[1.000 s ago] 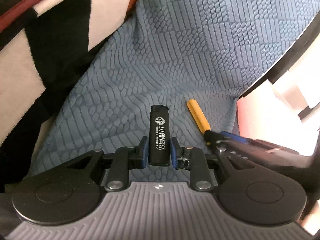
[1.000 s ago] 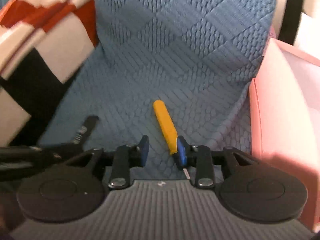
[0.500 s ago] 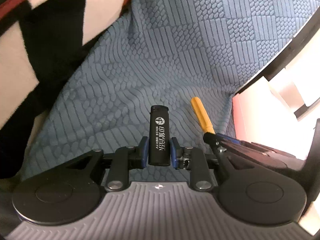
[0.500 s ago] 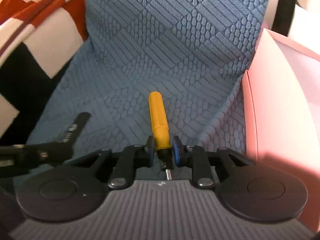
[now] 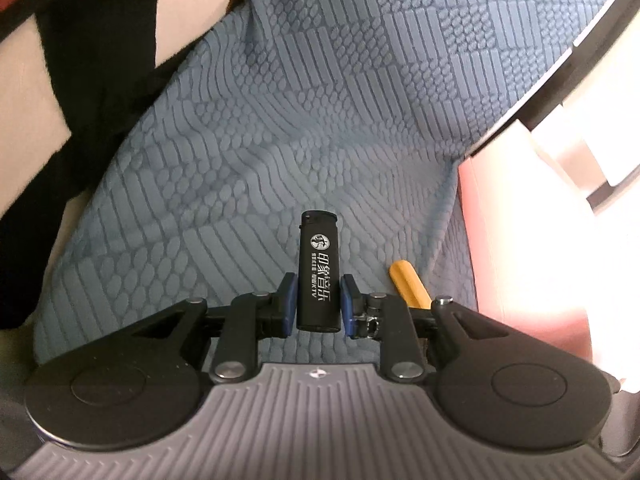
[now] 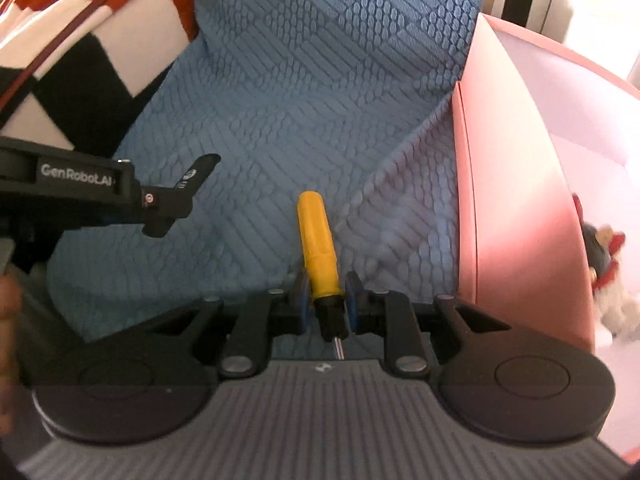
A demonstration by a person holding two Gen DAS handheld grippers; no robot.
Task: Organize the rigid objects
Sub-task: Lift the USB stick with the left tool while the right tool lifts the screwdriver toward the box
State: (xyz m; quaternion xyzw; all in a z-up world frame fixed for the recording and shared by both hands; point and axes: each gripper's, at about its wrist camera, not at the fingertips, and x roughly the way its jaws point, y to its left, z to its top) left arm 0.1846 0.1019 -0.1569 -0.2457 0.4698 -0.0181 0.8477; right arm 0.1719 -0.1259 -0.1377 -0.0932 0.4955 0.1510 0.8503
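Note:
My left gripper [image 5: 318, 300] is shut on a black lighter [image 5: 319, 268] with white print, held above the blue textured cloth [image 5: 280, 120]. My right gripper [image 6: 326, 300] is shut on a yellow-handled screwdriver [image 6: 316, 248], handle pointing forward, its black collar and metal shaft between the pads. The screwdriver's yellow handle also shows in the left wrist view [image 5: 410, 284], just right of my left gripper. In the right wrist view the left gripper [image 6: 160, 200] with the lighter [image 6: 198, 174] sits at the left.
A pink box [image 6: 520, 200] stands at the right with a small plush toy [image 6: 608, 280] inside; its wall shows in the left wrist view [image 5: 520, 240]. A checkered red, black and white blanket [image 6: 80, 40] lies at the left.
My right gripper moved onto the screwdriver and closed on it, then lifted it off the cloth. My left gripper kept hold of the lighter and drifted slightly.

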